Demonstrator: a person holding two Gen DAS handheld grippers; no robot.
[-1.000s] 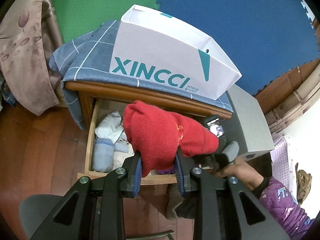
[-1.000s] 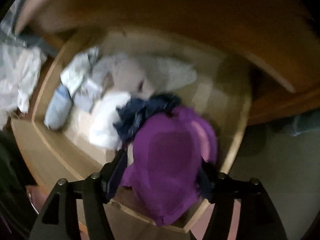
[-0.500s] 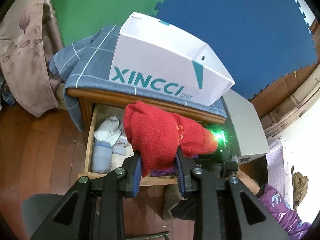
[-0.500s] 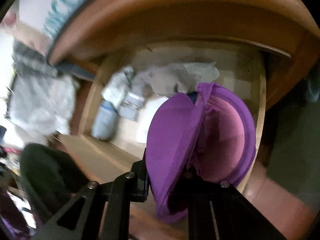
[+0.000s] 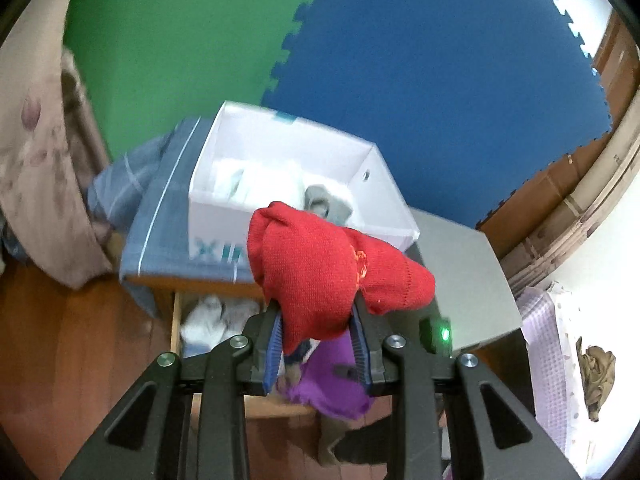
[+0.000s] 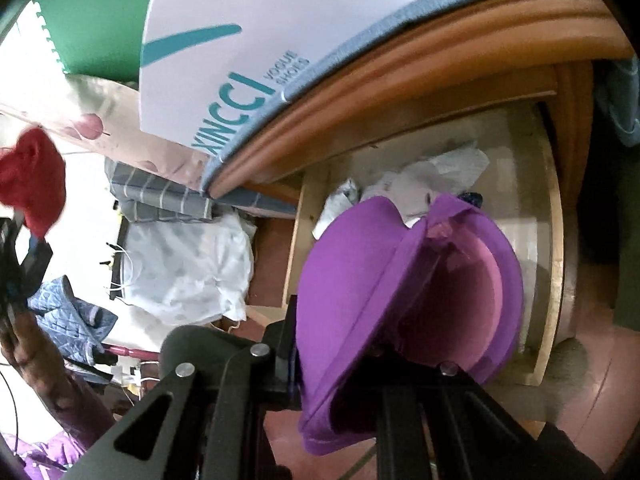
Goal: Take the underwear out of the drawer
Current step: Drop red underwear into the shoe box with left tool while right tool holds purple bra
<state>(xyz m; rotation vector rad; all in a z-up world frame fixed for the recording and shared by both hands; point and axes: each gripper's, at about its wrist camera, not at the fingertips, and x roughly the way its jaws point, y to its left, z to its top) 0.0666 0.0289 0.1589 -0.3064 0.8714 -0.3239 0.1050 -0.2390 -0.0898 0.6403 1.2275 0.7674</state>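
Observation:
My left gripper (image 5: 318,338) is shut on red knitted underwear (image 5: 320,268) and holds it high, in front of the white XINCCI box (image 5: 280,176). My right gripper (image 6: 360,344) is shut on purple underwear (image 6: 376,280), lifted above the open wooden drawer (image 6: 554,240). The purple piece also shows in the left wrist view (image 5: 332,384), below the red one. The red piece shows at the far left of the right wrist view (image 6: 34,176). White and pale garments (image 6: 432,176) lie in the drawer.
The box holds white and grey clothes (image 5: 324,204) and stands on a blue checked cloth (image 5: 160,216) over the wooden cabinet. A grey unit (image 5: 464,276) stands to its right. Green and blue foam mats (image 5: 400,60) cover the wall. Wooden floor (image 5: 80,340) lies below.
My left gripper has risen with the red underwear, so the box's inside now shows. My right gripper has lifted the purple underwear up out of the drawer and tilted.

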